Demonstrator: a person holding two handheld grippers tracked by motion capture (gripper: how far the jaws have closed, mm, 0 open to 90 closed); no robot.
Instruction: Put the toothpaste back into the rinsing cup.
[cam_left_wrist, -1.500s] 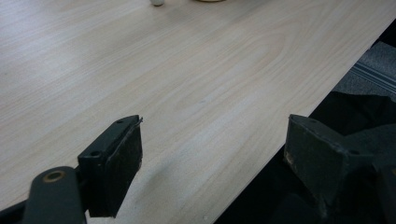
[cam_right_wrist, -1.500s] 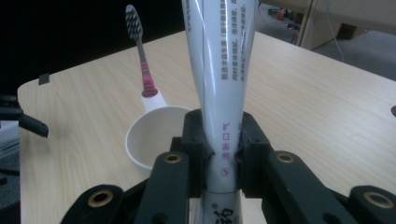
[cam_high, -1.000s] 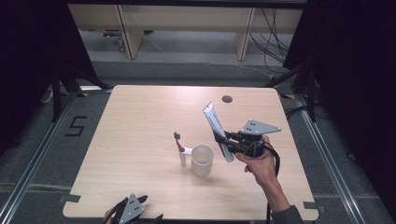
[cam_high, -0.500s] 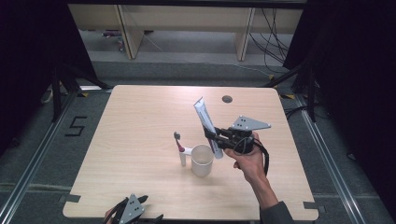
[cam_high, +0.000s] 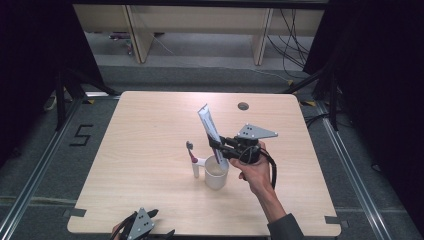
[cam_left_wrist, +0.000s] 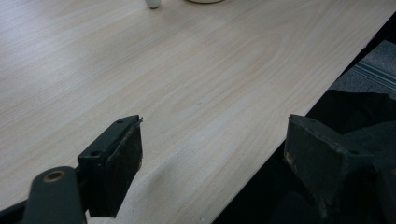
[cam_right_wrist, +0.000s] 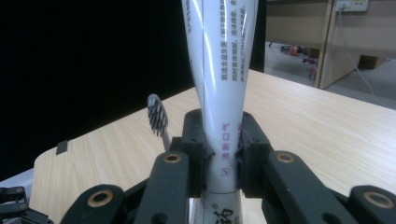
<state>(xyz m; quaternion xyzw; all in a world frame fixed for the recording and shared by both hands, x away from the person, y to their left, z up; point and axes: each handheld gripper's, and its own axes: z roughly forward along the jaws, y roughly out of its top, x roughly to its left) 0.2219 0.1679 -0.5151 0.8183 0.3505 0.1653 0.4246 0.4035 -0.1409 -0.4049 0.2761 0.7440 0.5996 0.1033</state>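
Right gripper (cam_high: 220, 149) clamped on a white toothpaste tube (cam_high: 209, 128), now carried leftward to just above the white cup (cam_high: 216, 172), so likely close to lowering in. Tube near upright, cap end down, crimped end up, leaning left. Toothbrush (cam_high: 192, 157) beside cup. Left gripper (cam_left_wrist: 210, 163) open, empty, at the table (cam_high: 150, 150) edge.

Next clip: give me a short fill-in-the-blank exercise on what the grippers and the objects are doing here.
1. The right gripper is shut on a white ____.
2. The tube's lower end hangs above the ____, which stands on the table.
3. The toothbrush stands with its bristles pointing ____.
4. The left gripper has its jaws ____, with nothing between them.

Missing words: toothpaste tube; cup; up; open
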